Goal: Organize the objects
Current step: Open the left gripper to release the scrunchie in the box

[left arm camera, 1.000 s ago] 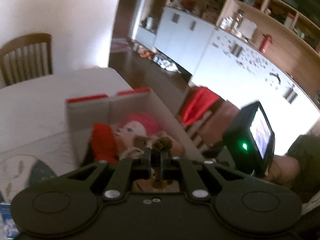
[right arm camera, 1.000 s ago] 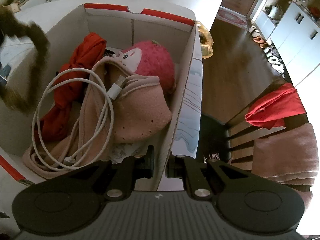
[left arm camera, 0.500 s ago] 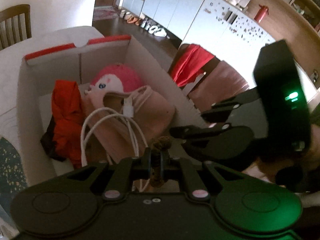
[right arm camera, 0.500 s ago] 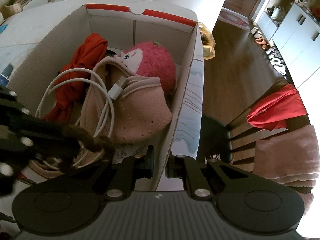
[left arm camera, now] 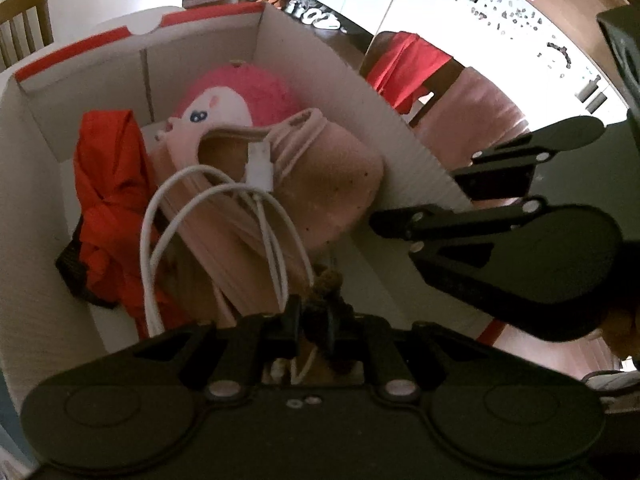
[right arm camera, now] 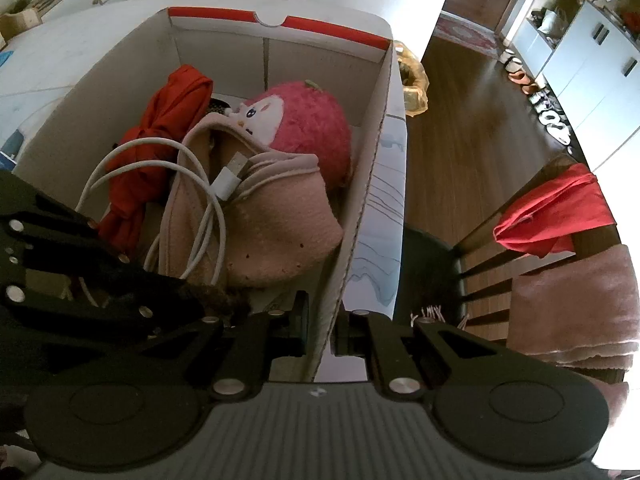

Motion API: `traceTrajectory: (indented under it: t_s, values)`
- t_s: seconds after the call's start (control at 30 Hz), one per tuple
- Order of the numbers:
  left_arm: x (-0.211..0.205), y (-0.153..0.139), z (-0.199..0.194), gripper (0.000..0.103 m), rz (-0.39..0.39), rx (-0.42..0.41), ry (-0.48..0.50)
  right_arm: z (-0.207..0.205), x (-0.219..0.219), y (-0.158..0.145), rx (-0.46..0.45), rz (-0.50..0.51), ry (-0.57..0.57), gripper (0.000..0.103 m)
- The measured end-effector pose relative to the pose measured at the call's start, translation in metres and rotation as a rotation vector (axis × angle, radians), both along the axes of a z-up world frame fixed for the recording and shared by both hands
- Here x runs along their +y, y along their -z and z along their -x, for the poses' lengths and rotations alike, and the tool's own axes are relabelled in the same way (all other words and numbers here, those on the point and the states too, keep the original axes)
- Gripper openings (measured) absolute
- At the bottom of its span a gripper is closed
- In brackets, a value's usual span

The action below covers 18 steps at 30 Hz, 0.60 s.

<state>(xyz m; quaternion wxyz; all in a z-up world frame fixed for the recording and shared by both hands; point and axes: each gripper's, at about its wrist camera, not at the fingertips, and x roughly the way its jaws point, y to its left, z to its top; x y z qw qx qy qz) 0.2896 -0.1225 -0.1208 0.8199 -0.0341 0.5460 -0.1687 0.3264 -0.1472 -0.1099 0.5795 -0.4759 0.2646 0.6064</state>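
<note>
Brown fuzzy cord (left arm camera: 326, 280) sits between the fingers of our left claw (left arm camera: 312, 322), whose jaws have just been opening a little around it, low inside the cardboard box (left arm camera: 36, 184). Our right claw (right arm camera: 320, 330) is clamped on the box's side wall. Beyond lie a white cable (left arm camera: 224, 220), a pink slipper (left arm camera: 320, 184), a pink plush toy (left arm camera: 236, 100) and red cloth (left arm camera: 112, 184), all in the box on the surface (right arm camera: 72, 44).
</note>
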Motion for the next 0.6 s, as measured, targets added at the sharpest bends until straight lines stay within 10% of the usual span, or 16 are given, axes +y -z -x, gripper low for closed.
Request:
traceTrajectory:
  t_s: [0.37,0.6]
  values:
    - [0.008,-0.006,0.008,0.031,0.041,-0.003,-0.023,0.000,-0.002,-0.002,0.000,-0.005,-0.002,0.010]
    - [0.017,-0.019,0.023,0.062,0.054,-0.053,-0.054,0.000,-0.003,-0.001,0.000,-0.005,-0.004,0.010]
